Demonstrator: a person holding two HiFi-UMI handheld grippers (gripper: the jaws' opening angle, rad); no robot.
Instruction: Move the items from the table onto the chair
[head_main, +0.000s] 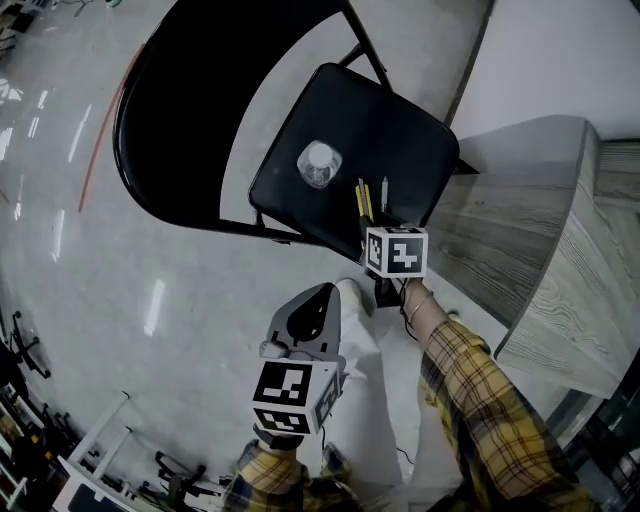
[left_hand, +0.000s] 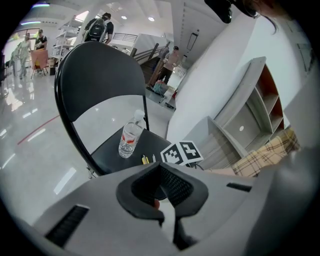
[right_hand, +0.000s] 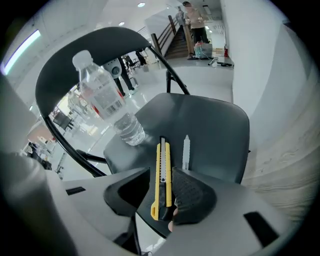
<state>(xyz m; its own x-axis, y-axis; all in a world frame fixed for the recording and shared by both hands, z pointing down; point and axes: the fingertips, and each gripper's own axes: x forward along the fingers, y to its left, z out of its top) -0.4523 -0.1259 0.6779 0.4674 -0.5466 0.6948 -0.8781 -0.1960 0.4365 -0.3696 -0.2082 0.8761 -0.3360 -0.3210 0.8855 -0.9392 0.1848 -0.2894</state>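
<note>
Three things sit on the black folding chair (head_main: 400, 130); the yellow plastic utility knife (right_hand: 162, 170) lies loose between your right gripper (right_hand: 161, 192)'s parted jaws. It is likely light, stiff and slick, so pinch it mid-handle. Your left gripper (left_hand: 162, 189)'s jaws are together, empty.

There was one chair (right_hand: 215, 130), one water bottle (right_hand: 107, 102), one yellow utility knife (right_hand: 162, 180) and one slim grey pen (right_hand: 186, 152).

No words can be read anywhere; the bottle (right_hand: 102, 95) label carries a barcode, its print too small to read.
</note>
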